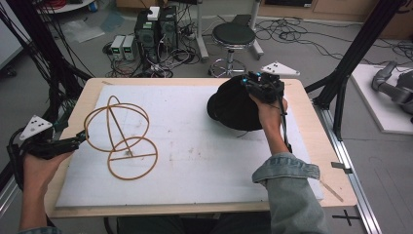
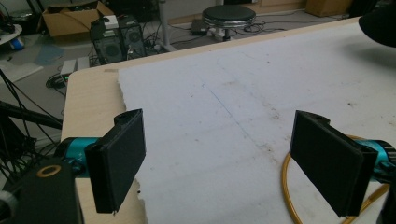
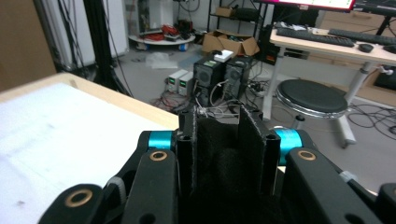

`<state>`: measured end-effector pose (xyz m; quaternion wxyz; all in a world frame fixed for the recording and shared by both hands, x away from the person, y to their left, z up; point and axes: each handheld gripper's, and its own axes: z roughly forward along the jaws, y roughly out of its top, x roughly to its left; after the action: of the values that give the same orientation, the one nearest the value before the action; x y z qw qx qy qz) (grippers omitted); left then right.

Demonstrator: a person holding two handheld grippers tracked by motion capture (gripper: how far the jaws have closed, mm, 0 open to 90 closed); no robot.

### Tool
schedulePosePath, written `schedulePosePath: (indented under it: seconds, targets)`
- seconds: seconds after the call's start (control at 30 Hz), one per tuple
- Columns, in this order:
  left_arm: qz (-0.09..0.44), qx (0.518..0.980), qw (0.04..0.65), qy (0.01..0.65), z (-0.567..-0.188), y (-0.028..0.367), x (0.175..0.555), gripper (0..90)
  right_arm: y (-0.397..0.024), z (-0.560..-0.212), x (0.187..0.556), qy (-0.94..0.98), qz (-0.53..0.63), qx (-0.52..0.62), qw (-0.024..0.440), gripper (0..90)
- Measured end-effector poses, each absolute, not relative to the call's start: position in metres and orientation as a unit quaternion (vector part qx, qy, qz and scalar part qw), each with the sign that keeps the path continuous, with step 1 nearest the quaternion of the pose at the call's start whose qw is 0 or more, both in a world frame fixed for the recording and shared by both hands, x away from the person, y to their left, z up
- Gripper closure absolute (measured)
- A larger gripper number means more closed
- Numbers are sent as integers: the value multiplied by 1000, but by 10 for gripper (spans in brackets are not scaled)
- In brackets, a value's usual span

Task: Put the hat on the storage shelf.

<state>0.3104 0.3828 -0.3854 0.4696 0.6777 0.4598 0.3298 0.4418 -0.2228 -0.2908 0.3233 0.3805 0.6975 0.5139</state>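
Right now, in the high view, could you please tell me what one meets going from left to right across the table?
Left tool, open beside the frame → yellow wire frame on the white sheet → black hat → right tool, shut on the hat's far edge.

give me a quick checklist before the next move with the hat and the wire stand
1. Right gripper shut on the black hat: ok, fabric sits between its jaws.
2. Left gripper open: ok, jaws wide apart.
3. Wire stand grasped: not ok, the left gripper is beside it, not closed on it.
4. Stand upright on the white sheet: ok.
5. Hat off the table: cannot tell.
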Motion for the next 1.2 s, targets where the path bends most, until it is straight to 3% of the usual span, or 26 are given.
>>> schedulePosePath:
  seconds: [1.2]
  targets:
    - [330,675,470,462,-385,386,309,188,-179,-164,384,656,637,276,297,696]
